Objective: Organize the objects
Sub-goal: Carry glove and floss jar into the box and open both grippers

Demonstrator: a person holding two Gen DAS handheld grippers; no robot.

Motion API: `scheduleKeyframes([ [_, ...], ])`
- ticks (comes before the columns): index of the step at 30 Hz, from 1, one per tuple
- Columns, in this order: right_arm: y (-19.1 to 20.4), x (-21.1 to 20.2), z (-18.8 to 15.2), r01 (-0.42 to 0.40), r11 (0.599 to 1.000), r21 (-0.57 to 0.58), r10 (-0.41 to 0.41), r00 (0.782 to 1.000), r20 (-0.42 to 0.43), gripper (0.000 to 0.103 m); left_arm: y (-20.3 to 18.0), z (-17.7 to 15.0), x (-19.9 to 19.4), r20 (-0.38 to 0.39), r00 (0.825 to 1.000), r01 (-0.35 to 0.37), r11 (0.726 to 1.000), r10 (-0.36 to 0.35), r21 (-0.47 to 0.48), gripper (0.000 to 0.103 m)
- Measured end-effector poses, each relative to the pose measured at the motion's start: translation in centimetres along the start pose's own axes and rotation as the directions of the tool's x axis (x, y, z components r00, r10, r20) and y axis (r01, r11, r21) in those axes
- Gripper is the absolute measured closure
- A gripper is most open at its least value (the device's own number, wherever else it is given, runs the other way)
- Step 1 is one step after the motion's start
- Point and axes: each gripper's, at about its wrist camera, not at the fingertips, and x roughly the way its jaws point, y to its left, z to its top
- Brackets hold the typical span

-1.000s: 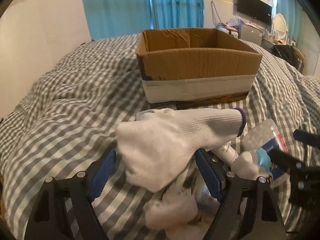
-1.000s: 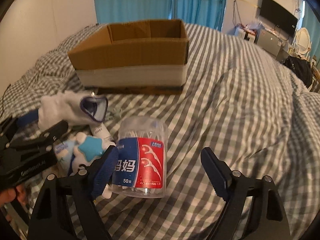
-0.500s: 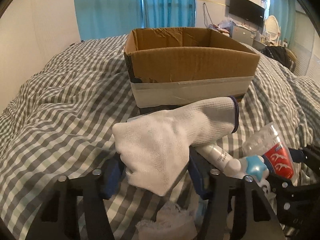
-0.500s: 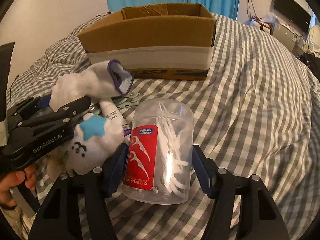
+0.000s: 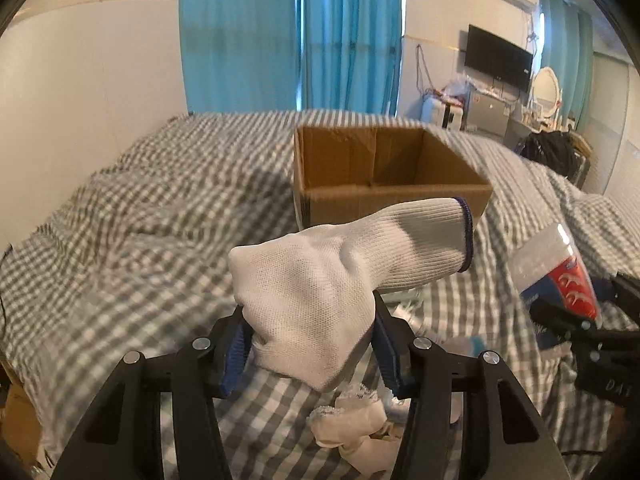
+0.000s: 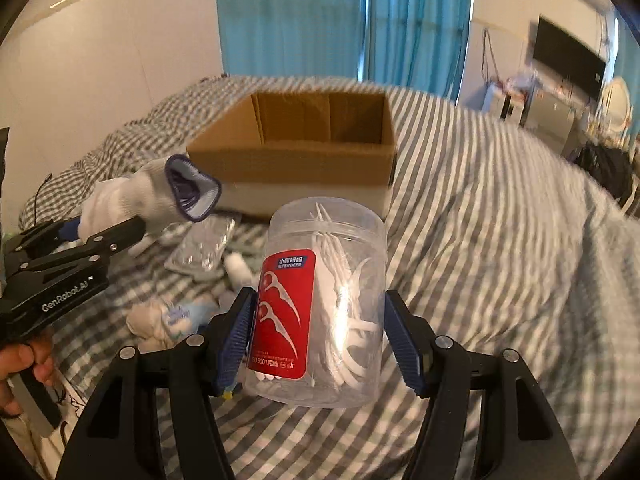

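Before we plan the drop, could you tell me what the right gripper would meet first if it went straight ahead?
Probably the cardboard box: the right gripper, shut on the floss pick jar, points at its near wall, though depth is unclear.

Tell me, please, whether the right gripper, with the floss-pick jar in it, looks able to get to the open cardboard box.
Probably yes. The right gripper holds the floss-pick jar above the bedspread, and the cardboard box sits straight ahead, top open. The white glove in the left gripper is off to the side.

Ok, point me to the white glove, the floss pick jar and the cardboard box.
white glove (image 5: 316,300): left wrist view, on the palm between the fingers.
floss pick jar (image 6: 340,308): right wrist view, on the clear wall beside the red label.
cardboard box (image 6: 288,166): right wrist view, on the near brown wall.
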Motion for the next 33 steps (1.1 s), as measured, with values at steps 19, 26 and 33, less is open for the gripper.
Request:
scheduleKeyframes([
  [19, -3.3, -2.1, 16.0, -0.109, 0.994, -0.028, 0.113, 0.969, 0.221, 0.040, -0.6, 12.6, 1.7, 0.135, 0.990, 0.044, 0.999, -0.047, 0.026, 0.048],
  [26, -4.5, 4.1, 19.5, -0.119, 0.993, -0.021, 0.121, 0.975, 0.189, 0.040, -0.7, 15.4, 7.3, 0.100, 0.994, 0.045, 0.999, -0.048, 0.023, 0.048],
  [33, -5.5, 10.8, 21.0, -0.129, 0.992, -0.012, 0.129, 0.982, 0.140, 0.040, -2.3, 15.0, 12.5, 0.048, 0.999, 0.008, 0.995, -0.013, 0.099, 0.048],
])
